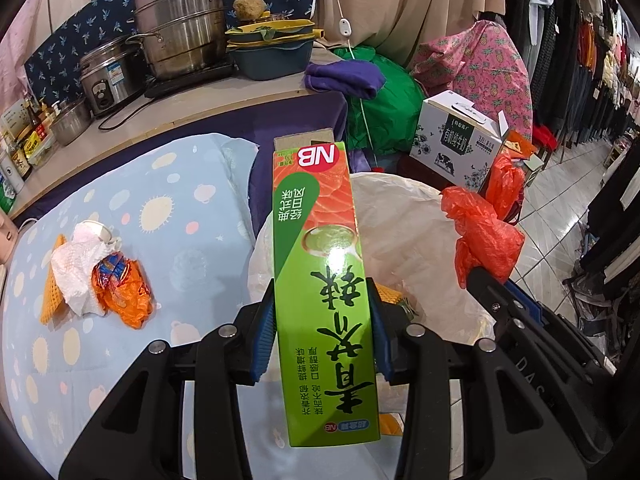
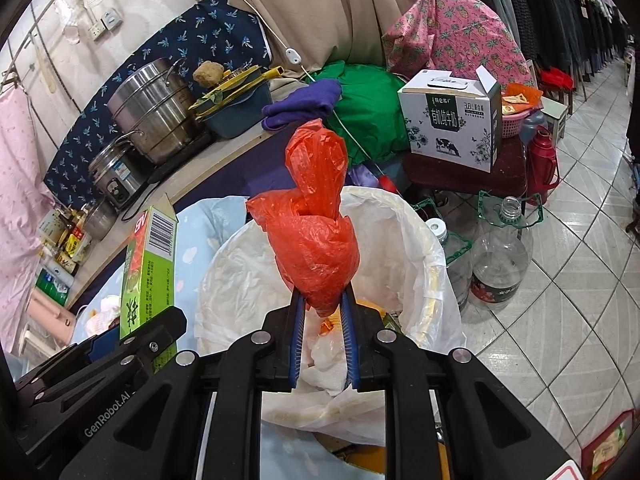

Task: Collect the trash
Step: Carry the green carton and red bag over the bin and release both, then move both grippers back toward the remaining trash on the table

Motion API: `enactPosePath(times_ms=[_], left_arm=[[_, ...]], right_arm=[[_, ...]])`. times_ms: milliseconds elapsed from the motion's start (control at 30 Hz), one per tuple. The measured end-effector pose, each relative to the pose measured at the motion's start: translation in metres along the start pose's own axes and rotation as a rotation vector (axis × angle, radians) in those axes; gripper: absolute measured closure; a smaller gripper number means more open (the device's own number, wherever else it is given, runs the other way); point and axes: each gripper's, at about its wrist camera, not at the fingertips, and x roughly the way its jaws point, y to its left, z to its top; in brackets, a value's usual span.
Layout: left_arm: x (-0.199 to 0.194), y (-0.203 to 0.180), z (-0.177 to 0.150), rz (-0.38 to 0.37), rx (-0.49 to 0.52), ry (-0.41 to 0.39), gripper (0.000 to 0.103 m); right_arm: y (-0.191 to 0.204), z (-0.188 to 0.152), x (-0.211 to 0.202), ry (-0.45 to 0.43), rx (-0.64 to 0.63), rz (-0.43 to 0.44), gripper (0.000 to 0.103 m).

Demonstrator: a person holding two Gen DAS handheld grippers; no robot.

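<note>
My left gripper [image 1: 322,292] is shut on a tall green and orange carton [image 1: 316,208], held upright by its sides at the rim of a bin lined with a white bag [image 1: 404,224]. The carton [image 2: 150,272] also shows at the left of the right wrist view. My right gripper [image 2: 323,300] is shut on the lower end of a crumpled red plastic bag [image 2: 316,248], above the bin's liner [image 2: 420,240]. On the blue patterned sheet [image 1: 160,208] lie a white tissue [image 1: 78,272], an orange wrapper [image 1: 124,292] and a yellow foam net [image 1: 52,300].
A counter behind carries steel pots [image 1: 180,24], a rice cooker [image 1: 108,80] and bottles. To the right of the bin stand empty plastic jugs [image 2: 500,256], a red flask [image 2: 542,160] and a milk carton box [image 2: 452,128]. Racks of clothes line the tiled aisle [image 2: 560,280].
</note>
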Motion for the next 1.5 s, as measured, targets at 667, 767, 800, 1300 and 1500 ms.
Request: enactPosePath(times_ms=[667, 767, 800, 1300, 1500], left_arm=[[0.015, 0.001, 0.008, -0.003, -0.008, 0.024, 0.055], [0.013, 0.002, 0.007, -0.004, -0.014, 0.021, 0.055], [0.012, 0.003, 0.007, -0.002, -0.016, 0.019, 0.055], [0.001, 0.055, -0.001, 0.026, -0.125, 0.02, 0.055], [-0.006, 0.101, -0.011, 0.063, -0.206, 0.019, 0.055]], right_arm=[[-0.001, 0.006, -0.006, -0.034, 0.013, -0.001, 0.068], [0.002, 0.005, -0.007, -0.035, 0.006, 0.001, 0.068], [0.003, 0.005, -0.007, -0.034, 0.005, 0.002, 0.068], [0.043, -0.002, -0.008, -0.025, -0.066, 0.038, 0.067], [0.074, -0.012, 0.0, 0.003, -0.117, 0.072, 0.067]])
